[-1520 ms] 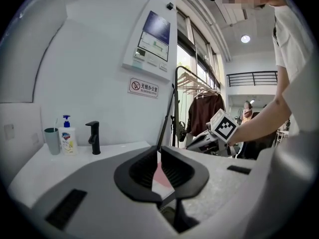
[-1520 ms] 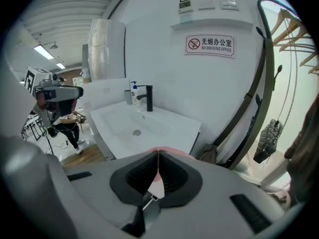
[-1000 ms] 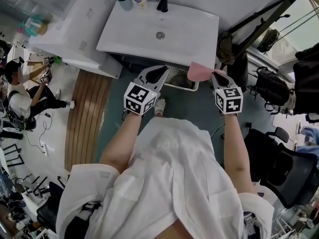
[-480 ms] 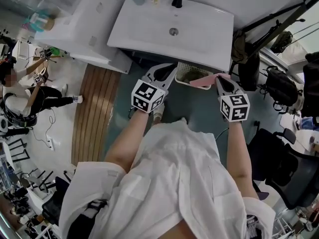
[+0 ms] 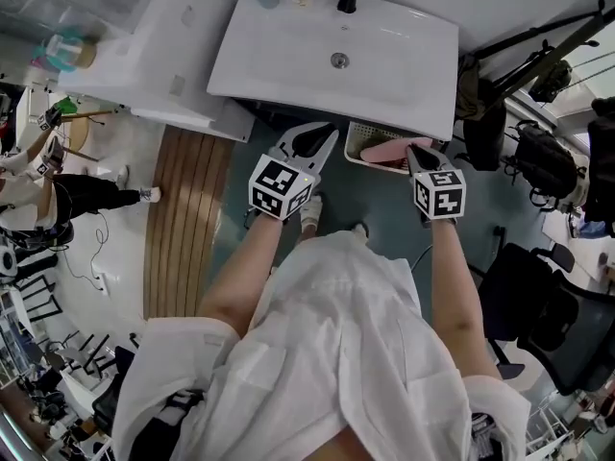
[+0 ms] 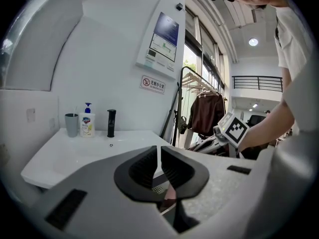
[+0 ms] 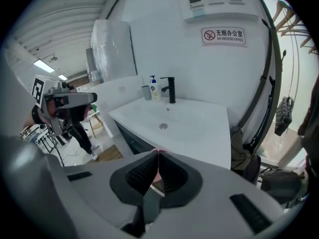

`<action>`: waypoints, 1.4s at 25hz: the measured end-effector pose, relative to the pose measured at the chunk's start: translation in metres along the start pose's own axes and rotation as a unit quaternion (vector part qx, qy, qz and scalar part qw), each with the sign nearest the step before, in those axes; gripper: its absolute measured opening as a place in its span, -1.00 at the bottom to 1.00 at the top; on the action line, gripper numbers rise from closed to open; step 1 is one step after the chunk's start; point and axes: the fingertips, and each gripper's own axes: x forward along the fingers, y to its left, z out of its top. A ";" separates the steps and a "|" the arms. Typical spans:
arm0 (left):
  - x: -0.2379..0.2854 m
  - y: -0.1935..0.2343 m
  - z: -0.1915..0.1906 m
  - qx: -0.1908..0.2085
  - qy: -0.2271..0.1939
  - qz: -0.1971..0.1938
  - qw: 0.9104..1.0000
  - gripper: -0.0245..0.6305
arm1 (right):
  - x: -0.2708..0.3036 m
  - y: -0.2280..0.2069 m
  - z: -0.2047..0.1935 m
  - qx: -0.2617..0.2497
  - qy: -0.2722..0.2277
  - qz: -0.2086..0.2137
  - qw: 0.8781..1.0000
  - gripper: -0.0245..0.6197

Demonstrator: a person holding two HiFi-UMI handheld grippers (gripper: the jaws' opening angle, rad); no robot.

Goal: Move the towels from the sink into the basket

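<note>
Below the sink's point(image 5: 384, 36) near edge, right gripper point(image 5: 411, 149) pinches a pink towel point(image 5: 388, 150) at the white basket point(image 5: 356, 143); left gripper point(image 5: 325, 135), jaws pressed together, holds nothing.

1. Pink towel point(image 5: 387, 149): small, soft, bunched up. One edge pinched in the closed jaws of the right hand-held gripper point(image 5: 414, 151). Rest of it lies across the basket's open top; can't tell if it's resting on what's inside.
2. Basket point(image 5: 352, 146): white, rect., perforated walls. Upright on the floor point(image 5: 384, 214), tucked under the sink's front edge, towards its right end. Sth dark inside, can't tell what.
3. Sink point(image 5: 279, 60): white rect. basin, shallow, round drain point(image 5: 339, 60) near the middle.
</note>
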 end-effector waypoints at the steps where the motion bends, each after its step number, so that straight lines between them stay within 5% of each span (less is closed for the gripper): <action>1: -0.002 0.005 -0.001 -0.001 0.001 0.000 1.000 -0.83 | 0.006 0.001 -0.003 0.006 0.007 -0.002 1.000 -0.83; 18: -0.004 0.043 -0.012 0.001 0.021 -0.022 1.000 -0.83 | 0.063 -0.021 -0.019 0.161 0.022 -0.041 0.986 -0.80; 35: 0.009 0.038 0.039 0.031 -0.017 -0.021 0.999 -0.83 | -0.023 -0.061 0.033 0.142 -0.089 -0.082 0.983 -0.80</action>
